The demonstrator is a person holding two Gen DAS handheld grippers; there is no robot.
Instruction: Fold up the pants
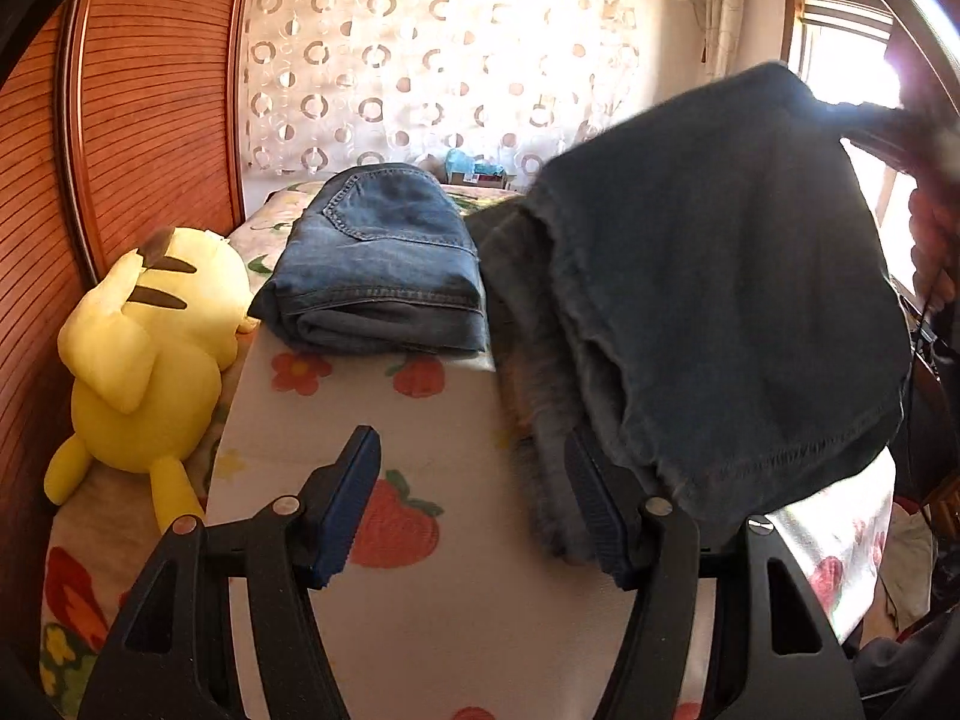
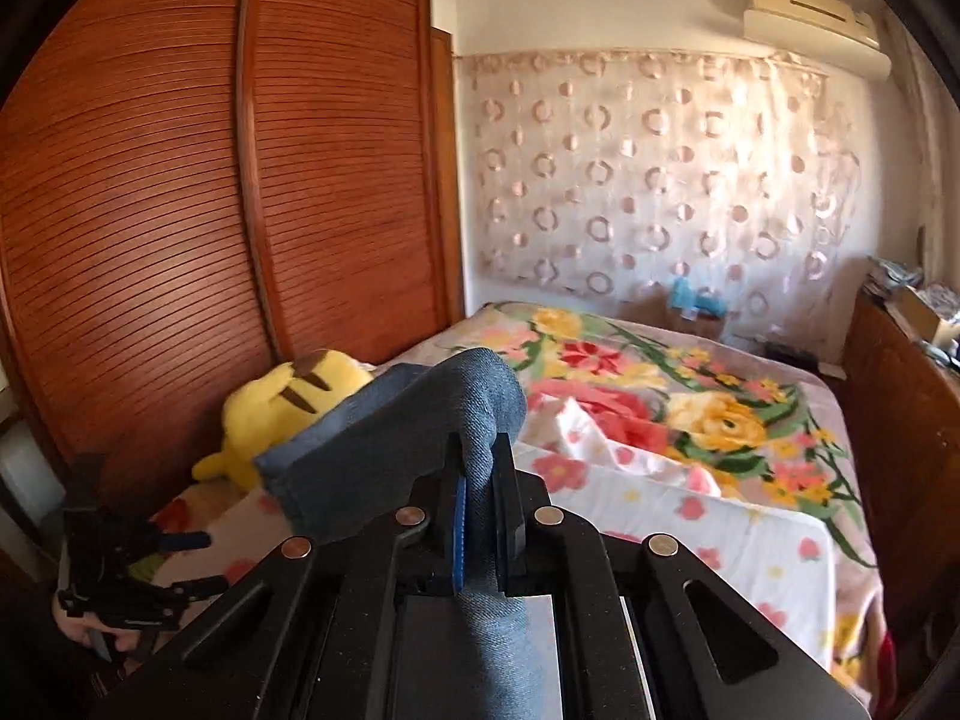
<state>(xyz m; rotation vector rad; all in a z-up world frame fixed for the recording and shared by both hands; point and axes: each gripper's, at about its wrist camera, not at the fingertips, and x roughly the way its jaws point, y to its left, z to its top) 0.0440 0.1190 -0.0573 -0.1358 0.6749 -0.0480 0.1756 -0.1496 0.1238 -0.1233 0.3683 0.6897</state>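
Note:
A pair of dark blue pants [image 1: 720, 276] hangs in the air at the right of the left wrist view, its hem draping over my left gripper's right finger. My left gripper [image 1: 474, 498] is open and holds nothing, above the white flowered board [image 1: 390, 420]. My right gripper [image 2: 477, 498] is shut on a bunched fold of the dark pants [image 2: 420, 420], held up above the bed. A folded pair of lighter blue jeans [image 1: 378, 264] lies at the board's far end.
A yellow plush toy [image 1: 150, 360] lies left of the board against the wooden wardrobe [image 1: 120, 120]. The flowered bedspread [image 2: 690, 396] covers the bed. A wooden dresser [image 2: 900, 420] stands at the right. Curtains hang behind the bed.

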